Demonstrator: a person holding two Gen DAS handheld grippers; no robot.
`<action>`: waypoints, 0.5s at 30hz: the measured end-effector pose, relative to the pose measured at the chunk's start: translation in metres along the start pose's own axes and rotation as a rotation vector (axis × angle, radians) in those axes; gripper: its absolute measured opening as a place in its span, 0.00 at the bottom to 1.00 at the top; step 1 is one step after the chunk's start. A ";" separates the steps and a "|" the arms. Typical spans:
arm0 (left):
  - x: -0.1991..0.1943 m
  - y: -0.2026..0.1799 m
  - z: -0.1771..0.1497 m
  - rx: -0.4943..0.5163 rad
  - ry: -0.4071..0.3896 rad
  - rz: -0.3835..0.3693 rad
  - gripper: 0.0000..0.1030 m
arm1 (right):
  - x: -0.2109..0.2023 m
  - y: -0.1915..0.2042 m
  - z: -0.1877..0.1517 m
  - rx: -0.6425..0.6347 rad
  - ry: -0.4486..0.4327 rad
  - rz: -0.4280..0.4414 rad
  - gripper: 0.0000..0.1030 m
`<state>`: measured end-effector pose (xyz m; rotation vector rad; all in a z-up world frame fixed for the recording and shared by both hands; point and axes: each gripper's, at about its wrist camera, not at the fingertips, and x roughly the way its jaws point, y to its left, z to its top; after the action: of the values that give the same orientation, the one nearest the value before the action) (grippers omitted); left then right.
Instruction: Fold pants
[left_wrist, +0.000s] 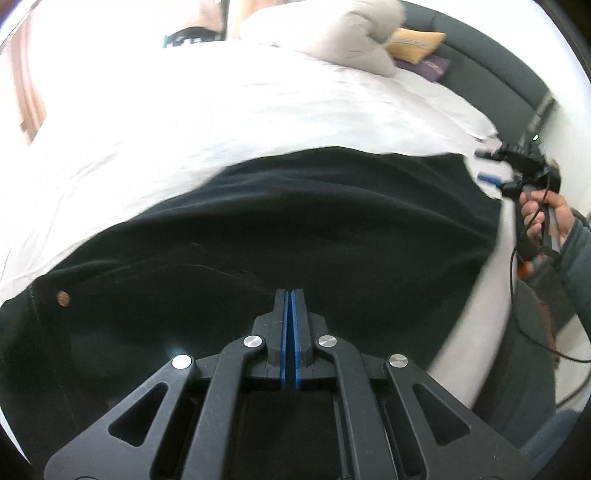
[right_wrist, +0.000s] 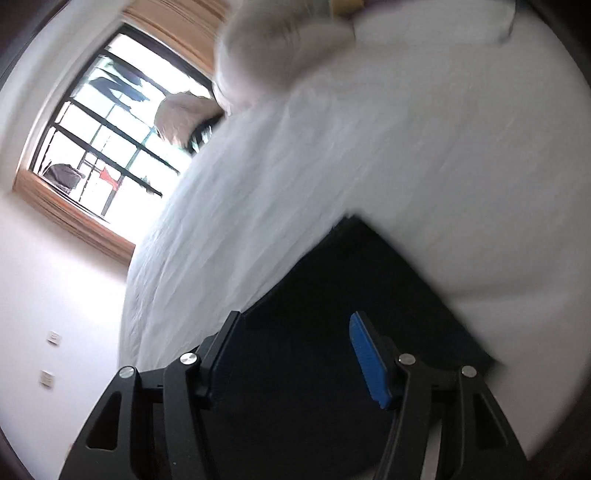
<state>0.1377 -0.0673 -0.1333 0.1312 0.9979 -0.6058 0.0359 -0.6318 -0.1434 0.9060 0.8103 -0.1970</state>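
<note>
Black pants lie spread across a white bed sheet, with a copper button at the left near the waist. My left gripper is shut, its blue pads together just above the pants, with no cloth seen between them. My right gripper shows at the right end of the pants, held in a hand. In the right wrist view the right gripper is open over a corner of the pants, with its blue pad visible.
A rumpled white duvet, a yellow cushion and a purple item lie at the head of the bed by a dark headboard. A window is beyond the bed. The bed edge is at the right.
</note>
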 end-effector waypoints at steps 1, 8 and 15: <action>0.005 0.011 0.000 -0.024 0.009 0.017 0.01 | 0.026 -0.008 0.004 0.038 0.052 -0.045 0.61; 0.016 0.061 -0.002 -0.084 0.020 0.041 0.01 | 0.085 0.031 0.031 -0.169 -0.015 -0.230 0.74; 0.006 0.060 -0.009 -0.053 -0.008 0.086 0.01 | 0.057 0.027 0.036 -0.108 -0.038 -0.233 0.67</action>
<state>0.1657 -0.0167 -0.1535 0.1238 0.9945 -0.5003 0.1072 -0.6327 -0.1542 0.7031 0.8819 -0.3693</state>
